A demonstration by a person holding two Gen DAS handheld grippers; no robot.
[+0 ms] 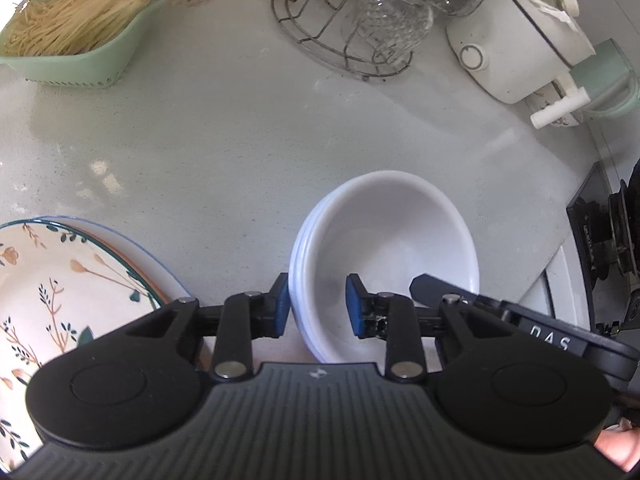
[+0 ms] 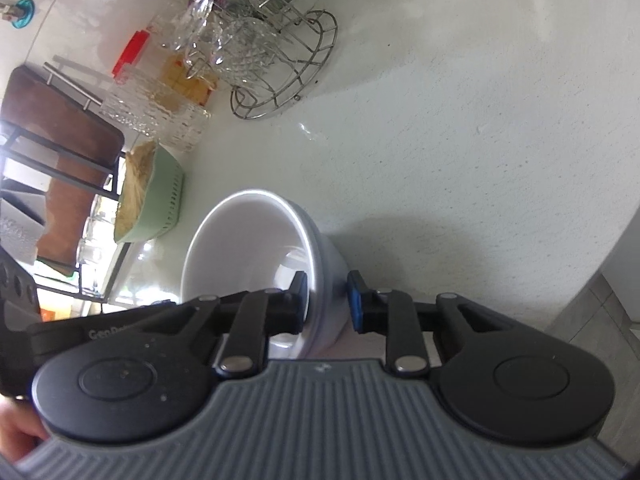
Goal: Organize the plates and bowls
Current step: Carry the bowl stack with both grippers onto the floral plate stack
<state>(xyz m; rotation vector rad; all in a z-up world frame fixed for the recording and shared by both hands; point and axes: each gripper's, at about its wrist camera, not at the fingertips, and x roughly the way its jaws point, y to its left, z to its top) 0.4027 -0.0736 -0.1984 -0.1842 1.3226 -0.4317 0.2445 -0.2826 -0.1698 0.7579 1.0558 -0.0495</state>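
White bowl stack (image 1: 384,256) sits on the pale table (image 1: 240,152), to the right of the floral plates (image 1: 60,288). Left claw (image 1: 318,306) straddles the stack's near-left rim, one pad outside, one inside, with a gap on the inner side; not clamped. Right claw (image 2: 328,304) grips the wall of a white bowl (image 2: 256,256), tipped on its side, pads pressed against both faces. Green basket of noodles (image 1: 80,28) and wire glass rack (image 1: 344,32) stand at the far edge.

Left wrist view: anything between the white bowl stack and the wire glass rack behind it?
No. In the left wrist view only bare counter lies between the white bowl stack and the wire rack.
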